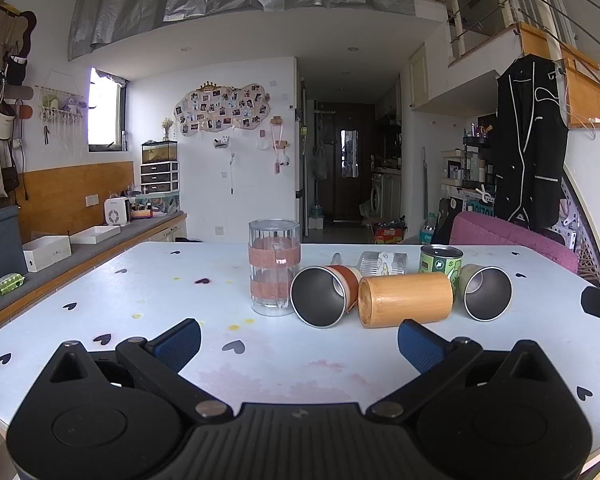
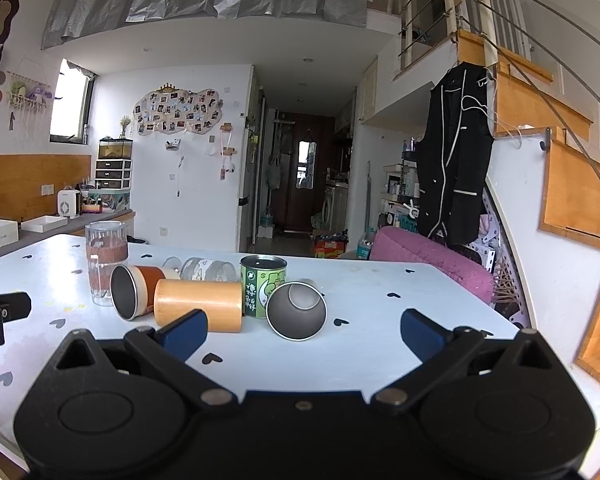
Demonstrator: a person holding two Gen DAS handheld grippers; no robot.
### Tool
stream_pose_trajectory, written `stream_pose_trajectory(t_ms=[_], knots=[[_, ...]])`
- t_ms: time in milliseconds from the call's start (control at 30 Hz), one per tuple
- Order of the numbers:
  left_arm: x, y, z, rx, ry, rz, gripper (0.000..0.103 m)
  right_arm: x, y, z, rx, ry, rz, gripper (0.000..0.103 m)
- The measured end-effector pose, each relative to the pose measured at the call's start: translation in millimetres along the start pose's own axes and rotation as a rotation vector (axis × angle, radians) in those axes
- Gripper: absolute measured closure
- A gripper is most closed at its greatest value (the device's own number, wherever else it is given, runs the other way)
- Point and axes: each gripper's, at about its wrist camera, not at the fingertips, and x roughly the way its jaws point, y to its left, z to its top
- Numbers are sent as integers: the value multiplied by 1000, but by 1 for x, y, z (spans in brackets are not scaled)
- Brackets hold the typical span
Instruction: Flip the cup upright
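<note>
Both grippers hang low over the near edge of the white counter point(image 1: 100, 280), each with its jaws spread wide and nothing between them: the left gripper point(image 1: 299, 343) faces the middle of the cluster, the right gripper point(image 2: 304, 332) faces its right end. The things to be turned up lie toward the far edge: an orange-banded cup point(image 1: 325, 295) on its side with its mouth toward the cameras, a bamboo cup point(image 1: 406, 299) lying lengthwise just beside it, and a steel cup point(image 1: 487, 293) tipped over at the right. A clear ribbed tumbler point(image 1: 275, 266) and a green tin point(image 1: 440, 265) stand upright among them, and a clear glass point(image 2: 208, 269) lies behind. The crowding is the likely trouble: the cups seem to touch or nearly touch, so a finger pushed in beside one could roll its neighbour, and round walls lying on a smooth top may spin away from a pinch that is off-centre; a swing upward could also knock the tumbler or the tin. The left view shows the orange-banded cup's interior squarely; the right view shows the steel cup's mouth and base far more clearly, with open counter to its right.
</note>
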Motion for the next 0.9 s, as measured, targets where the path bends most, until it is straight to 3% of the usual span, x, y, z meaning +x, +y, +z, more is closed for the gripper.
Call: stream_pose_trajectory(t_ms=[900], knots=[[0, 0, -1, 1, 1, 0, 0, 1, 2, 0, -2, 3, 3, 0]])
